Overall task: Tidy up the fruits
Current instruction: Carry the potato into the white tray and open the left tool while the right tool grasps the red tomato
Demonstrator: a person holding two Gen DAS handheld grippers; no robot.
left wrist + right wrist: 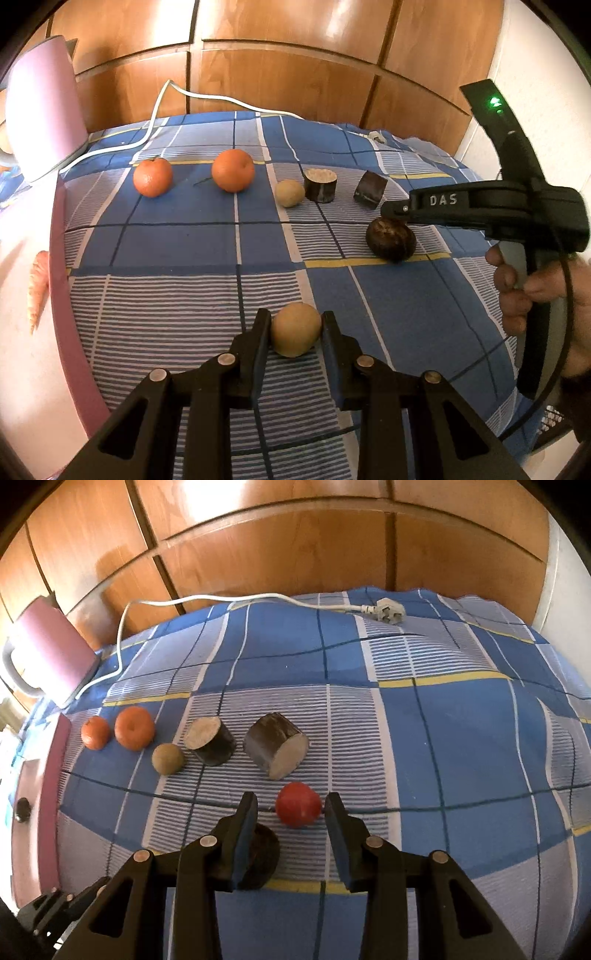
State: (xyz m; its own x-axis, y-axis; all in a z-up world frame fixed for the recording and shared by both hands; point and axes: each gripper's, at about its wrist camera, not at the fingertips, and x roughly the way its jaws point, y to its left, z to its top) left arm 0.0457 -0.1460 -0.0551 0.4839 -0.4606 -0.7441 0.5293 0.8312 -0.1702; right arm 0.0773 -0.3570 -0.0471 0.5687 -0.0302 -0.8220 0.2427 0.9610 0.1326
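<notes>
With 2 oranges (pixel 232 170) apparently already lined up, the left gripper (pixel 295 328) clenched a yellowish fruit (pixel 295 329) and the right gripper (pixel 291 806) flanked a red fruit (pixel 298 804), seemingly ungripped.

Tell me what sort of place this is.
Probably a room in a home, perhaps a bedroom: a blue checked cloth covers the surface, wooden cupboard doors stand behind it, and a pink kettle sits at the edge with its white cord and plug trailing across.
</notes>
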